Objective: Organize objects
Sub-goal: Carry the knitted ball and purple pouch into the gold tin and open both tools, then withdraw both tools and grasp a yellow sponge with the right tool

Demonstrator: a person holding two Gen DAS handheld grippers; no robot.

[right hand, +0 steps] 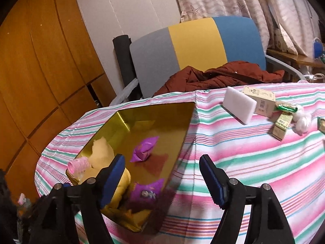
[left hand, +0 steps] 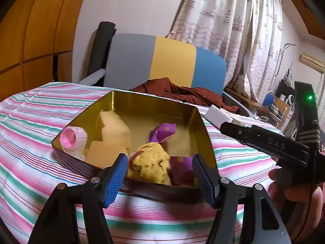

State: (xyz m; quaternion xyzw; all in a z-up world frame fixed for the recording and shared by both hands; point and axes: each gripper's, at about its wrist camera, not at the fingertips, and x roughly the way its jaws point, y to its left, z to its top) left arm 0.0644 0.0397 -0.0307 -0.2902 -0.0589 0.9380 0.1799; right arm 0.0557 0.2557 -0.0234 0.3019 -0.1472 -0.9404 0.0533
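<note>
An open gold tin [left hand: 152, 99] [right hand: 156, 109] stands on the striped cloth. In it lie a pink hair roller [left hand: 71, 140] [right hand: 78, 165], yellow sponge pieces [left hand: 112, 128] [right hand: 101, 152], a purple wrapped candy [left hand: 163, 132] [right hand: 144, 149], a yellow cloth toy [left hand: 151, 162] [right hand: 125, 181] and a purple packet [left hand: 181, 166] [right hand: 146, 193]. My left gripper [left hand: 159, 168] hangs open over the tin's near rim, with the toy and the packet beyond its fingers, untouched. My right gripper [right hand: 162, 162] is open, straddling the tin's right wall with nothing in it.
To the right on the cloth lie a white sponge [right hand: 239, 104], a cream box [right hand: 262, 99], a green wrapped candy [right hand: 286, 107], a small box [right hand: 282, 126] and cotton balls [right hand: 302, 120]. A chair with a brown jacket [right hand: 223, 75] stands behind the table.
</note>
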